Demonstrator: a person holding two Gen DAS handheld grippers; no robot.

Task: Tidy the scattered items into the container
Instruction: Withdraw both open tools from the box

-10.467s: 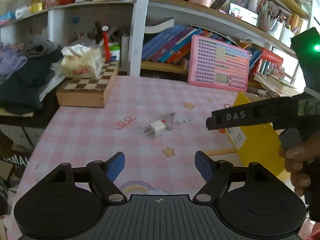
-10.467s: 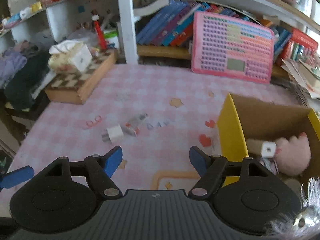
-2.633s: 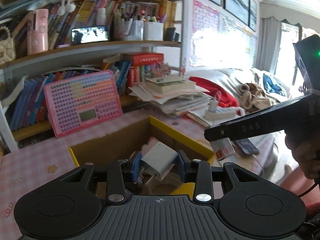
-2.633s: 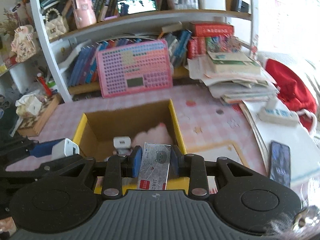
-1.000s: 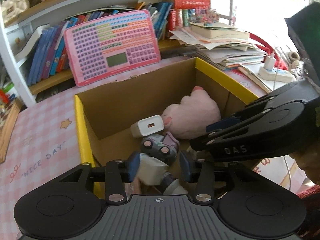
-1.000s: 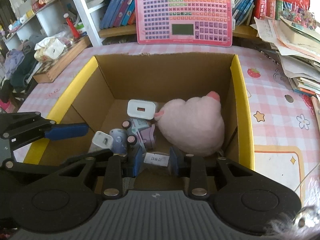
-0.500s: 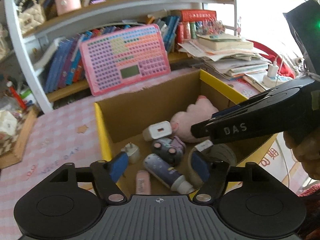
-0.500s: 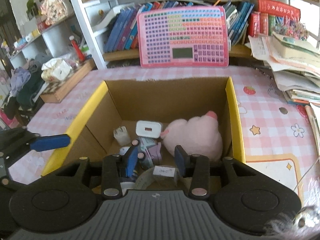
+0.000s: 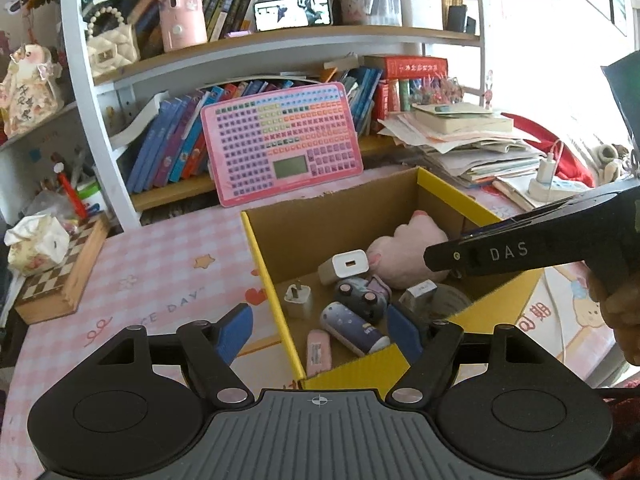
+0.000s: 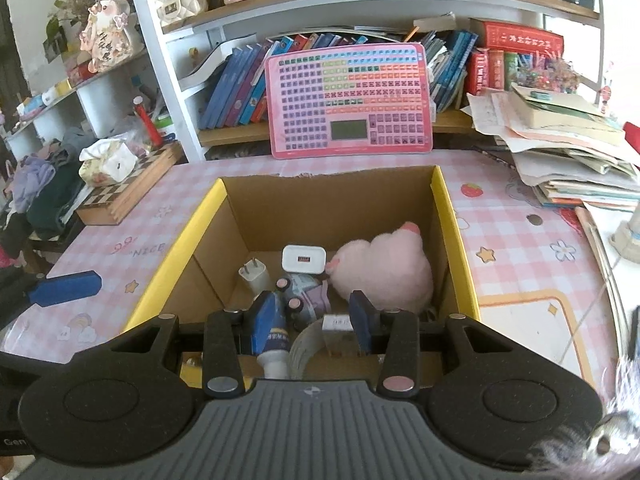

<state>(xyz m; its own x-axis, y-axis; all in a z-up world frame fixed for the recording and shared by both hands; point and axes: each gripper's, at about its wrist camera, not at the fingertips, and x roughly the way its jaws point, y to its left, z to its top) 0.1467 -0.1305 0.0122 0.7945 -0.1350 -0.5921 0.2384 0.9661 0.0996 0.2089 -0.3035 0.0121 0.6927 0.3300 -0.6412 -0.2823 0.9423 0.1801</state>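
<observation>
We see the scattered items gathered inside the yellow-rimmed cardboard box [image 10: 448, 216]: a white charger [image 10: 304, 259], a small plug adapter [image 10: 254, 276], a pink plush toy [image 10: 384, 266], a dark cylindrical bottle [image 9: 354, 328] and a small labelled box [image 10: 338, 326]. Our left tongs [image 9: 320, 330] hang above the box's near left corner, blue fingers spread wide and empty. Our right tongs [image 10: 312, 320] hover over the box, parted, gripping nothing. The box rests on the pink checked worktop [image 10: 160, 204].

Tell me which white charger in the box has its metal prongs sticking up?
The small charger nearest the box's left wall. Its two prongs point up. The wider charger beside the pink plush shows only a port.
</observation>
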